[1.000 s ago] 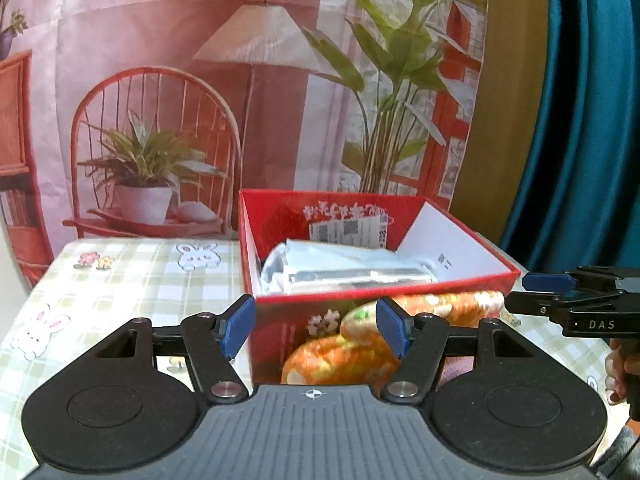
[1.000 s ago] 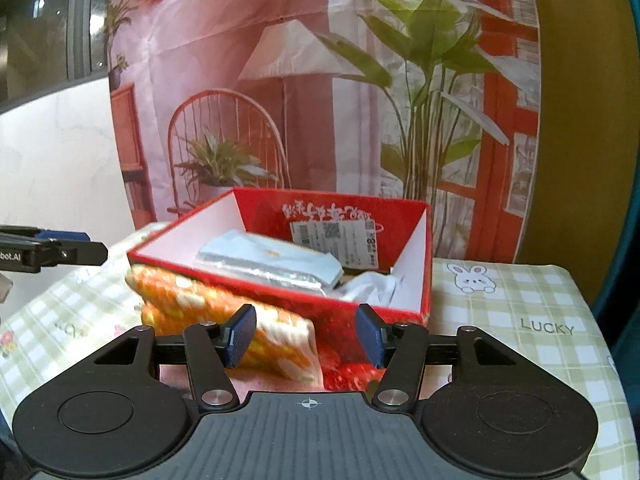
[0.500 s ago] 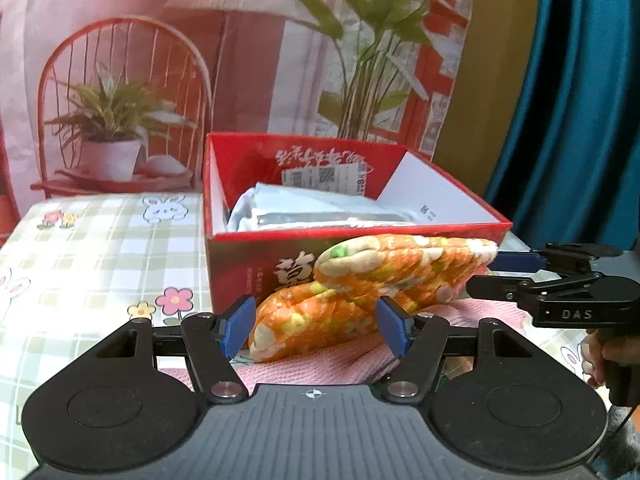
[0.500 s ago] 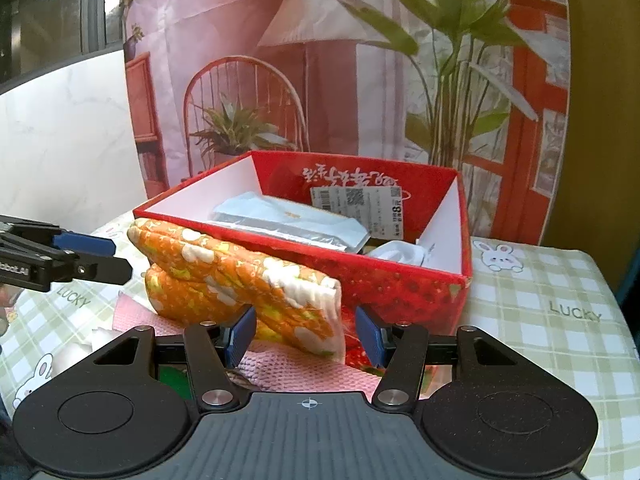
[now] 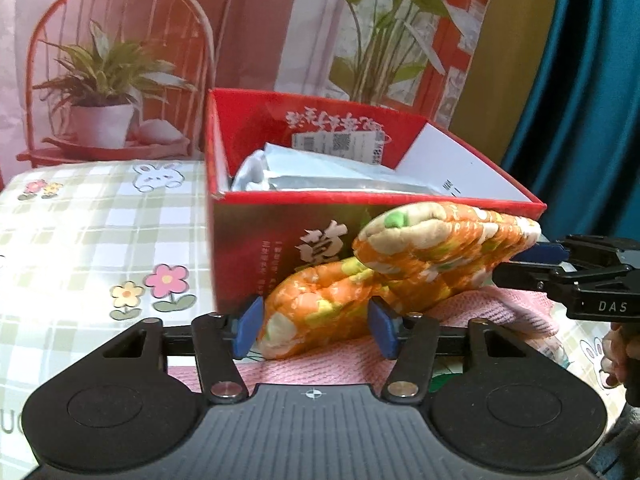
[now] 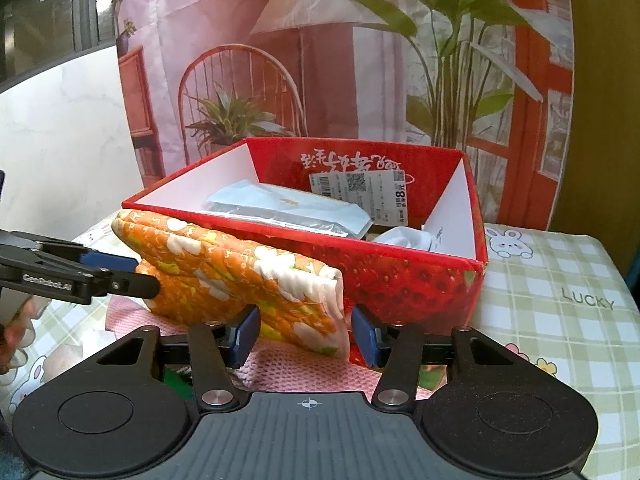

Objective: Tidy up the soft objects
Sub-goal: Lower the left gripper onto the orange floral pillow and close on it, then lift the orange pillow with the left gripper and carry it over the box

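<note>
An orange floral quilted cloth (image 5: 400, 268) lies folded on a pink knitted cloth (image 5: 320, 364), right in front of a red strawberry box (image 5: 256, 248). My left gripper (image 5: 314, 330) is open, its blue pads either side of the orange cloth's left end. My right gripper (image 6: 306, 334) is open, its pads either side of the cloth's (image 6: 240, 276) right end. Each gripper shows in the other's view, the right one (image 5: 576, 276) and the left one (image 6: 76, 276). The box (image 6: 404, 276) holds a silvery blue packet (image 6: 288, 210).
The table wears a green checked cloth (image 5: 92, 240) with bunnies and flowers. A printed backdrop of a chair and plants (image 6: 248, 92) hangs behind the box. A teal curtain (image 5: 580, 92) hangs at the right.
Both grippers have come down and forward. The orange cloth now sits between each pair of open pads, and the pink cloth has come into view beneath it.
</note>
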